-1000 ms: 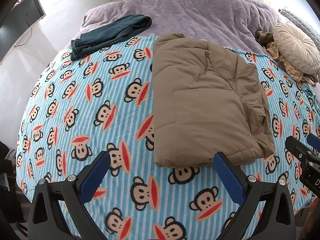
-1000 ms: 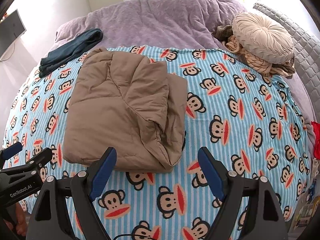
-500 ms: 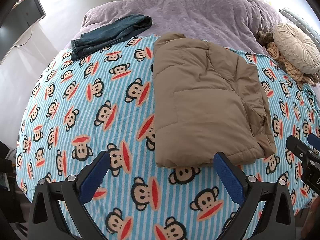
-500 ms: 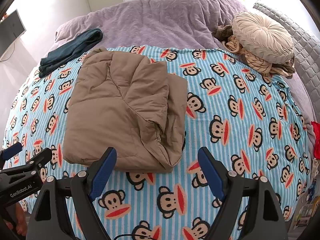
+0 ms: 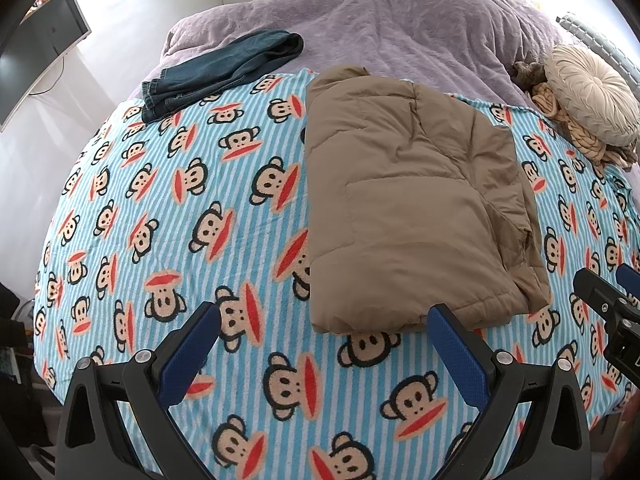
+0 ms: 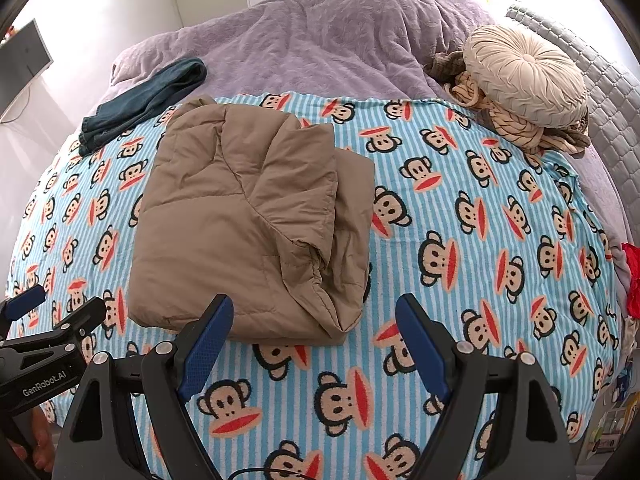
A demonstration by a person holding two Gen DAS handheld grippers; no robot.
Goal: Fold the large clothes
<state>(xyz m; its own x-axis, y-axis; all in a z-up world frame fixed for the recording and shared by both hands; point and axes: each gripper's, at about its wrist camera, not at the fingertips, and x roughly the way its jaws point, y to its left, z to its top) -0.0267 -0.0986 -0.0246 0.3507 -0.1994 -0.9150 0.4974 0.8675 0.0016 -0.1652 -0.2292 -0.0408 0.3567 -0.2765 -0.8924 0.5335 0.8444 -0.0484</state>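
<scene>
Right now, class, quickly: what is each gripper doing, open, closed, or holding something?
Left gripper: open, holding nothing, above the blanket.
Right gripper: open, holding nothing, near the folded brown jacket.

"GenRobot.AI" is printed in white on the black body of the left tongs (image 6: 20, 304), seen at the lower left of the right wrist view. No other lettering can be read.

Both cams sat above the near edge of the bed (image 5: 420, 32), tilted steeply down toward its far edge. Left one hung nearer the left side, right one further right. Both caught the folded brown jacket (image 5: 408, 208) (image 6: 248, 224) mid-bed.
</scene>
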